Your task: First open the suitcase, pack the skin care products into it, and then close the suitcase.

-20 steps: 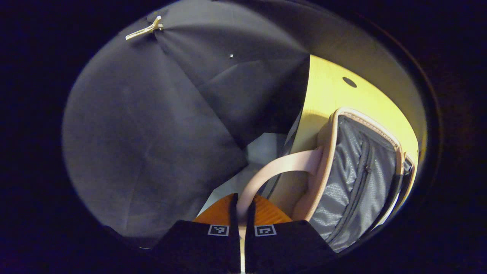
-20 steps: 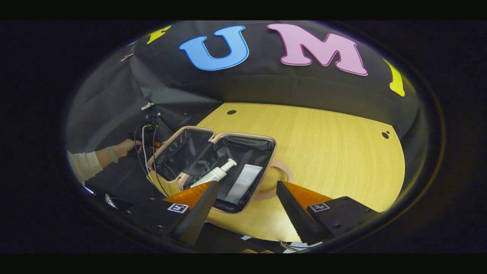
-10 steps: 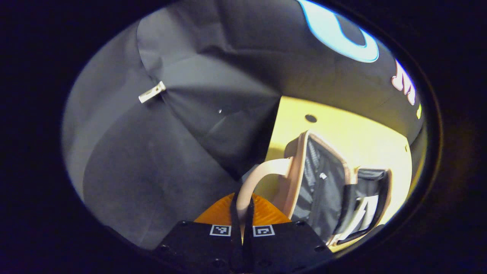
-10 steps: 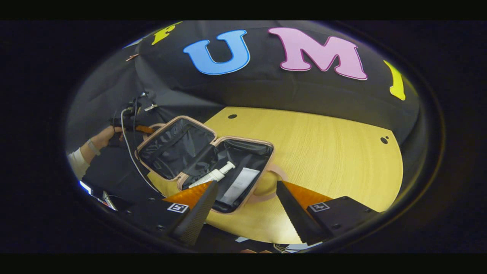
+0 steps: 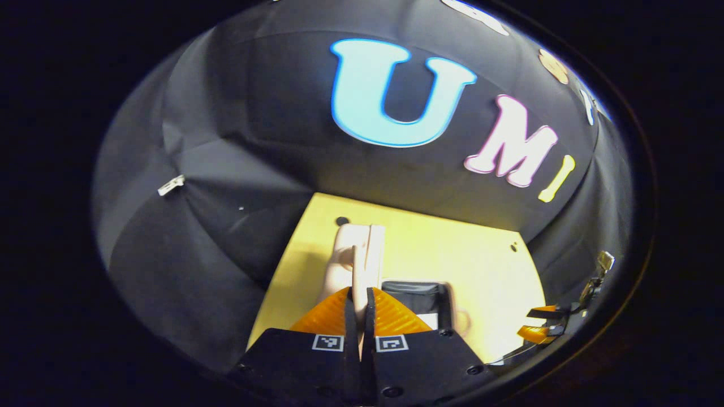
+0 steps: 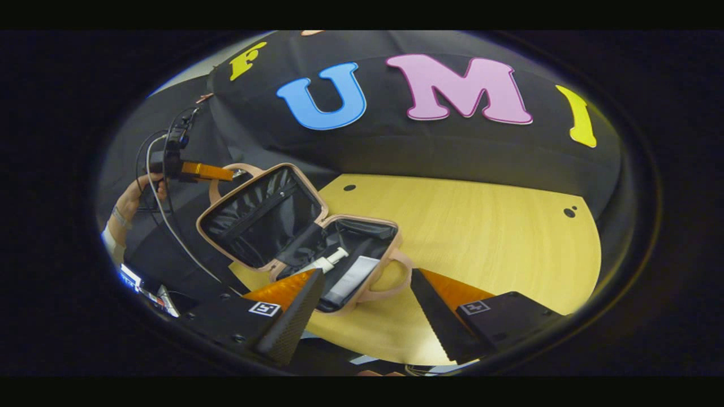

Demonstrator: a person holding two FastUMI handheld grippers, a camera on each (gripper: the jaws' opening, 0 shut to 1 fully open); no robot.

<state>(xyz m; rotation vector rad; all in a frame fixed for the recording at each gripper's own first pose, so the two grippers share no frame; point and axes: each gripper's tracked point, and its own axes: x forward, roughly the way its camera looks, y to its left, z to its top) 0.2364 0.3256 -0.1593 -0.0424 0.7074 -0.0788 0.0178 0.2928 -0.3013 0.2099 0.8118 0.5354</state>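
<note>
A small pink suitcase stands on the wooden table (image 6: 481, 237). Its lid (image 6: 260, 217) is raised at a slant over the base (image 6: 365, 219). Inside the base lie a white pump bottle (image 6: 327, 262) and a white tube (image 6: 352, 277). My left gripper (image 5: 360, 294) is shut on the lid's pink handle (image 5: 357, 265); in the right gripper view it shows as the left gripper (image 6: 223, 171), held up by a hand (image 6: 133, 189). My right gripper (image 6: 366, 274) is open, in front of the base and a little above the table, with nothing between its fingers.
The base's own pink handle (image 6: 396, 277) sticks out toward my right gripper. The table has small round holes (image 6: 568, 212) near its back edge. Black cloth walls close the booth behind and on the left. Cables (image 6: 169, 226) hang from the left gripper.
My left gripper has lifted the lid by its handle from lying flat open to a raised slant over the base. The right gripper has hardly moved.
</note>
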